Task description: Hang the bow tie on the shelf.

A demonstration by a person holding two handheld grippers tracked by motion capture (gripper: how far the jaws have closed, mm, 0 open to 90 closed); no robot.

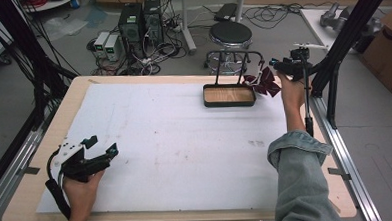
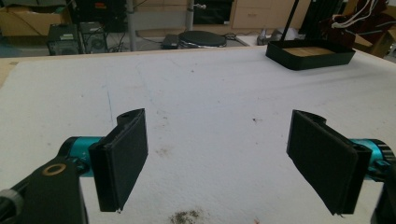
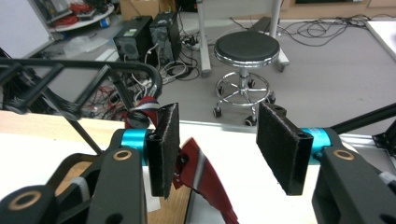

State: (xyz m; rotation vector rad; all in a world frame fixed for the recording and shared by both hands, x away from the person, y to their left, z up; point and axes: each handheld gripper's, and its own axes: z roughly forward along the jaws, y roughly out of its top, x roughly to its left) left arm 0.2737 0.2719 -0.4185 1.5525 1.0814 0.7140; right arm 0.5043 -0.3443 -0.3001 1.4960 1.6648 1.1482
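Seemingly draped, the red striped cloth [image 1: 265, 81] hangs down off the rack [image 1: 231, 55].

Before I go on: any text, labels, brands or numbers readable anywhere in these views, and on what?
None reads clearly.
Cardboard box at the far right of the high view: dark print near its lower edge, too small and blurred to read.
Computer towers on the floor: no legible badge.
Black tray, left tool, right tool: no markings seen.
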